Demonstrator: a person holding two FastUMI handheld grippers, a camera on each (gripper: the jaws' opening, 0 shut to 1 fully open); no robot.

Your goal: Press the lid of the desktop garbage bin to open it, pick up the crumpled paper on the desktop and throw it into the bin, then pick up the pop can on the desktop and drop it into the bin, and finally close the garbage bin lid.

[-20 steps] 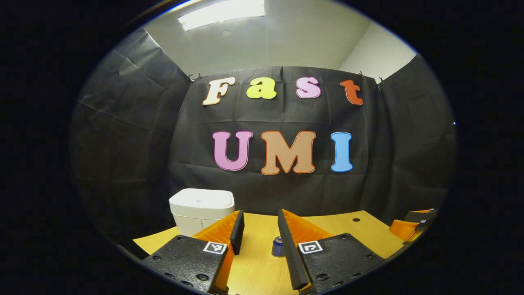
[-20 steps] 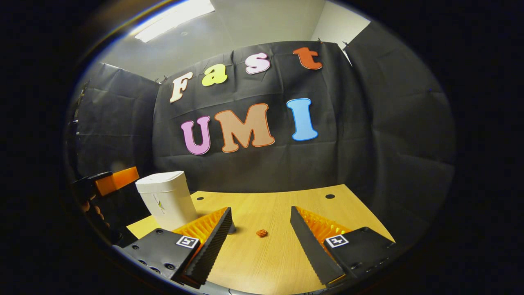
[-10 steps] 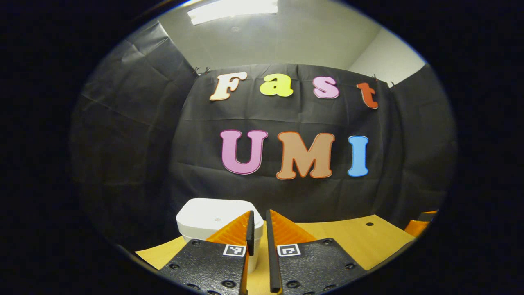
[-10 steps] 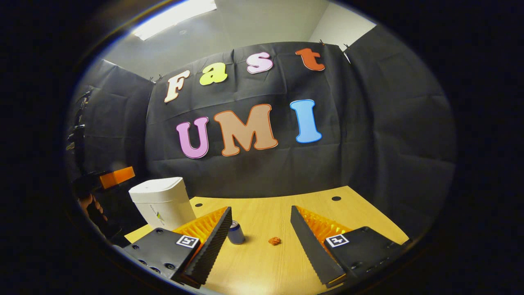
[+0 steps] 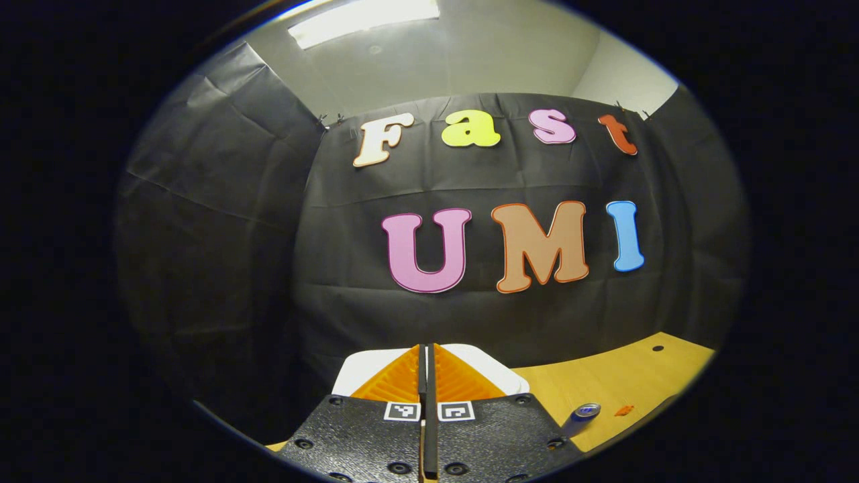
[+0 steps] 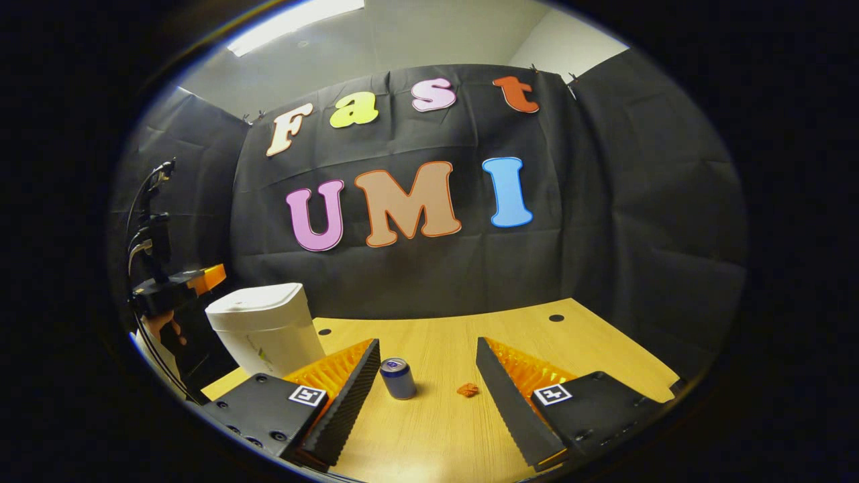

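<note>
The white garbage bin [image 6: 265, 329] stands at the table's left end with its lid [image 5: 500, 372] down. My left gripper [image 5: 426, 347] is shut with nothing between its fingers, and its tips point over the lid. In the right gripper view the left gripper [image 6: 178, 288] hangs just left of the bin's top, held by a hand [image 6: 164, 327]. I cannot tell whether it touches the lid. My right gripper [image 6: 427, 343] is open and empty above the table. Past its fingers stand a blue pop can [image 6: 398, 378] and a small orange crumpled paper [image 6: 468, 389]. The can [image 5: 582, 414] and the paper [image 5: 624, 410] lie low right in the left gripper view.
The wooden table [image 6: 510, 335] has small round holes near its far edge [image 6: 556, 317]. Black cloth walls close the booth behind and on both sides. Cables [image 6: 144, 215] hang at the far left.
My left gripper went from open to shut and swung left until the bin lid lay under its tips. The right gripper's view shifted a little, bringing the can out from behind its left finger.
</note>
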